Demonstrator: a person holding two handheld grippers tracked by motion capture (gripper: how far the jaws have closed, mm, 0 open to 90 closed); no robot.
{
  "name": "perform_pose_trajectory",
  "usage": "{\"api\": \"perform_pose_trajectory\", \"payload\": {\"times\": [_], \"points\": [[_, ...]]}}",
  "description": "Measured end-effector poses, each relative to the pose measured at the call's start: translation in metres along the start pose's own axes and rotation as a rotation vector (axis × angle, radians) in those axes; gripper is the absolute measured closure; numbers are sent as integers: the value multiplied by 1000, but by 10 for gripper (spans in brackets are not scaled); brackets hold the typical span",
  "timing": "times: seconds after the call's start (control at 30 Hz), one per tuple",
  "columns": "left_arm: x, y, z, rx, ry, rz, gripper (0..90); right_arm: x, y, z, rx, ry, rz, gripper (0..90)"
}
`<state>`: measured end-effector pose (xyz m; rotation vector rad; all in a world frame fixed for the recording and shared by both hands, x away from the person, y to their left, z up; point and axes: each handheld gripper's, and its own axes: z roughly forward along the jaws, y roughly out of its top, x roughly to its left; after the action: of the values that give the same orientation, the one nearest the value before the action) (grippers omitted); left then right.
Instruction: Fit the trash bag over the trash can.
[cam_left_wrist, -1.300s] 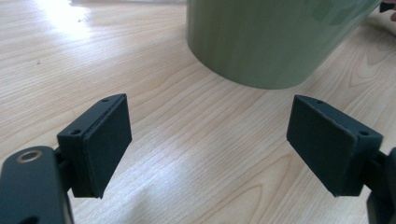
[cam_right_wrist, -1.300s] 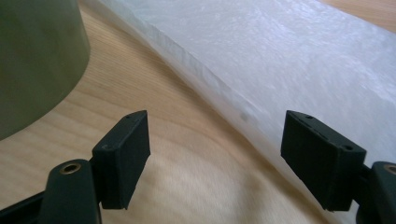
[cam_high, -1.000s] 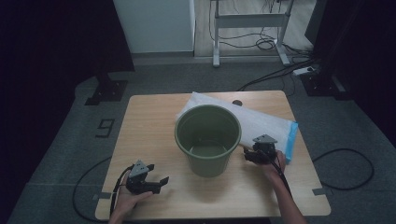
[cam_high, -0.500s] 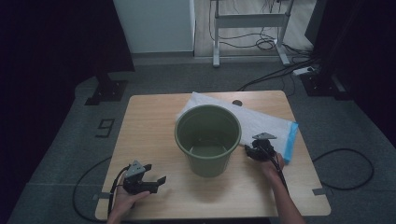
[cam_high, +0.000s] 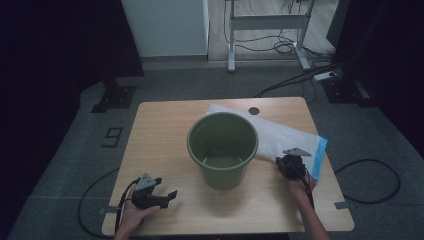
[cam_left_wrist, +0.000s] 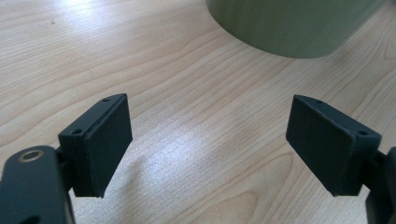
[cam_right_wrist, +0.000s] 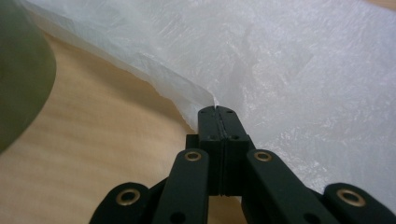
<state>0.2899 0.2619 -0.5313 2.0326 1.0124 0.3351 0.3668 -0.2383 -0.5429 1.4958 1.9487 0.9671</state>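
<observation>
Two tongs are at work, and only one has anything. The right tongs (cam_right_wrist: 218, 112) are clenched on the near edge of the bag (cam_right_wrist: 299, 70), a thin white plastic sheet; a sliver of film pokes out between the closed jaws at the tip, so the pinch looks shallow. From that grip the bag spreads flat ahead and to the right of the tongs, with the bucket (cam_right_wrist: 21, 70) close on their left. In the high view the right tongs (cam_high: 289, 165) sit at the bag (cam_high: 280, 135) just beside the bucket (cam_high: 222, 145), and the bag's blue strip lies right of them, toward the table (cam_high: 160, 130) edge. The left tongs (cam_left_wrist: 208, 140) are released, jaws wide apart over bare table, nothing between them; the bucket wall (cam_left_wrist: 289, 23) stands ahead of them, a little to the right, apart from the jaws. In the high view the left tongs (cam_high: 167, 196) rest low at the near left corner, well apart from the bag. Judged from this, the work is lining the bucket with the bag, and it is only beginning: the edge is caught, but the bag is flat and unopened, partly behind the bucket. Lifting it, opening its mouth, likely with the left tongs' help, and seating it inside all remain.
</observation>
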Motion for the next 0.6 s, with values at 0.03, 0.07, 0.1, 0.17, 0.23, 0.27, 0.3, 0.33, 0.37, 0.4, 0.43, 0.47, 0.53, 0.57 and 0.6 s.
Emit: {"api": "perform_pose_trajectory", "payload": {"times": [0.03,0.07,0.1,0.17,0.23,0.27,0.3,0.33,0.37,0.4,0.43,0.47,0.53,0.57,0.6], "points": [[0,0,0,2,0,1,143,-1,-5,-6,-9,3,-4,886],[-1,0,0,3,0,2,142,-3,-10,-11,-16,5,-6,886],[-1,0,1,4,1,3,142,-4,-15,-17,-23,5,-9,886],[-2,0,1,6,-2,2,143,-6,-27,-31,-40,13,-17,886],[-3,0,2,11,-6,2,142,-9,-36,-41,-59,12,-18,886],[-3,0,2,13,-9,2,142,-11,-41,-46,-68,17,-13,886],[-4,0,2,16,-10,3,142,-12,-46,-51,-73,23,-9,886],[-4,0,3,18,-11,4,142,-14,-50,-56,-75,30,-5,886],[-4,0,3,20,-13,5,142,-16,-53,-61,-77,36,1,886],[-5,0,4,23,-13,7,142,-17,-55,-67,-81,41,0,886],[-5,0,4,28,-14,9,142,-18,-57,-72,-86,43,-8,886],[-5,0,4,28,-14,9,142,-18,-57,-72,-86,43,-8,886],[-6,0,3,31,-19,14,142,-21,-64,-84,-80,57,-38,886],[-6,0,3,31,-20,13,142,-22,-68,-88,-78,57,-46,886],[-6,0,3,31,-20,13,142,-23,-71,-91,-75,54,-53,886]]}}
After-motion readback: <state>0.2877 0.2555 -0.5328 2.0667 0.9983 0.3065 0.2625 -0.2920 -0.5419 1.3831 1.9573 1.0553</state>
